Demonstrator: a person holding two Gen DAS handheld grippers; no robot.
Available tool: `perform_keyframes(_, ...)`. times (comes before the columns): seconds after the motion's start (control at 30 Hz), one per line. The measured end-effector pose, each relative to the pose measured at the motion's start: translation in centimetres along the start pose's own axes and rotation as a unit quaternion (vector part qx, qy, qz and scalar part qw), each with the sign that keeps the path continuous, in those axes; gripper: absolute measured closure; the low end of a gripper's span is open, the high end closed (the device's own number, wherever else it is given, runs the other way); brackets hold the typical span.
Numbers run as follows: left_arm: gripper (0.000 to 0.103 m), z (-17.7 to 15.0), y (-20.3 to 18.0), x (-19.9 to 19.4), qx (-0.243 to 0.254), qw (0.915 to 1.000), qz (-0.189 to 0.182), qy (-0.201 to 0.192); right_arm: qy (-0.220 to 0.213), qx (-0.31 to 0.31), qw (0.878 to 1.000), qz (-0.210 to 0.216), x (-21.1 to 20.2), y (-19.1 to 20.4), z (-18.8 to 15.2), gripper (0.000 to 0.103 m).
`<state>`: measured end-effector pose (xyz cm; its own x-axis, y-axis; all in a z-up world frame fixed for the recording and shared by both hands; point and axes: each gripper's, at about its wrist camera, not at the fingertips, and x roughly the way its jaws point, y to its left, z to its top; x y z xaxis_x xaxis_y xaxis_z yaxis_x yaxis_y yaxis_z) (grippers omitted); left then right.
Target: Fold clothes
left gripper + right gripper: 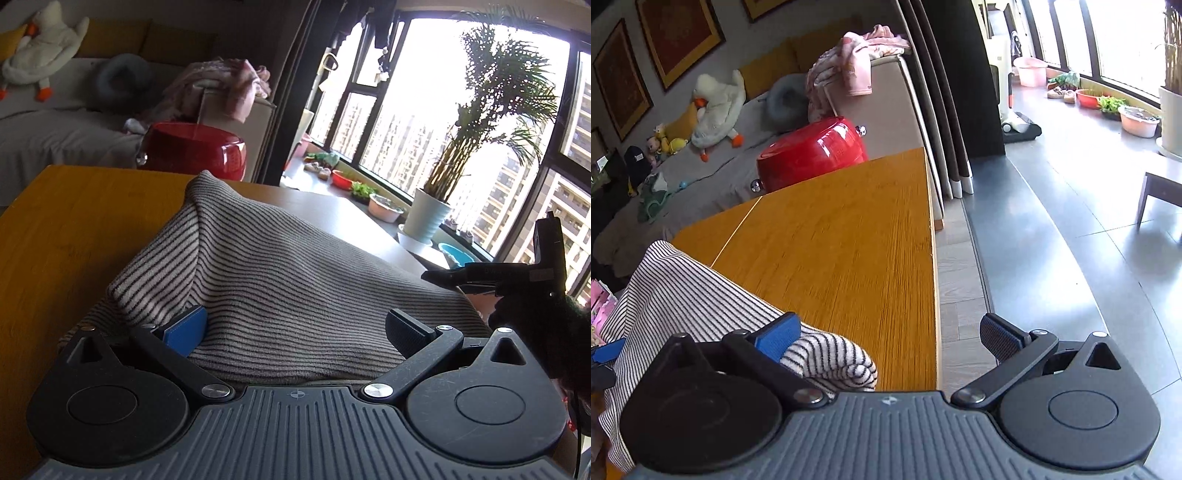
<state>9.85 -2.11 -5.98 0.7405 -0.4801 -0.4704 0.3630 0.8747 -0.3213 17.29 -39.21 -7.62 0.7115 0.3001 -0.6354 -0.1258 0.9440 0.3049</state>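
A grey garment with thin dark stripes (280,280) lies bunched on the orange wooden table (74,236), rising to a peak at its far left corner. My left gripper (295,328) is open wide over its near edge, and the blue pad (186,328) is tucked under a fold. In the right wrist view the same striped garment (683,295) sits at the left with a rolled edge (842,362) beside the blue pad (777,336). My right gripper (889,338) is open, straddling the table's (849,236) right edge. It also shows in the left wrist view as the right gripper (480,275).
A red suitcase (812,155) stands behind the table, beside a sofa with a plush duck (716,107) and pink clothes (849,70). Right of the table edge is grey tiled floor (1052,240). Potted plants (432,218) and basins line the window.
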Motion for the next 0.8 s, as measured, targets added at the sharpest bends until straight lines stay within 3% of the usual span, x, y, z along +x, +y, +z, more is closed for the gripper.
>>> perform_keyframes(0.1, 0.000, 0.0, -0.7, 0.6, -0.010, 0.9999, -0.005, -0.001, -0.003, -0.015, 1.000, -0.010, -0.1, 0.0, 0.1, 0.000)
perform_keyframes(0.3, 0.000, -0.3, -2.8, 2.1, -0.024, 0.9995, -0.018, -0.001, -0.041, -0.042, 0.996, -0.070, -1.6, -2.4, 1.1, 0.000)
perform_keyframes(0.43, 0.000, -0.7, -4.5, 2.8, -0.004, 0.9999, -0.012, -0.003, -0.048, -0.042, 0.994, -0.091, -2.4, -4.7, 1.0, 0.000)
perform_keyframes(0.57, 0.000, -0.7, -3.8, 2.9, -0.032, 0.9994, -0.012, -0.006, -0.032, -0.032, 0.997, -0.068, -1.9, -6.2, 1.7, 0.000)
perform_keyframes(0.63, 0.000, -0.7, -4.1, 3.0, -0.022, 0.9998, -0.003, -0.003, -0.021, -0.043, 0.997, -0.052, -1.7, -6.1, 1.8, 0.000)
perform_keyframes(0.8, 0.000, -0.7, -4.1, 3.0, -0.018, 0.9998, -0.010, -0.001, -0.064, -0.015, 0.994, -0.082, -5.3, -6.0, 0.0, 0.000)
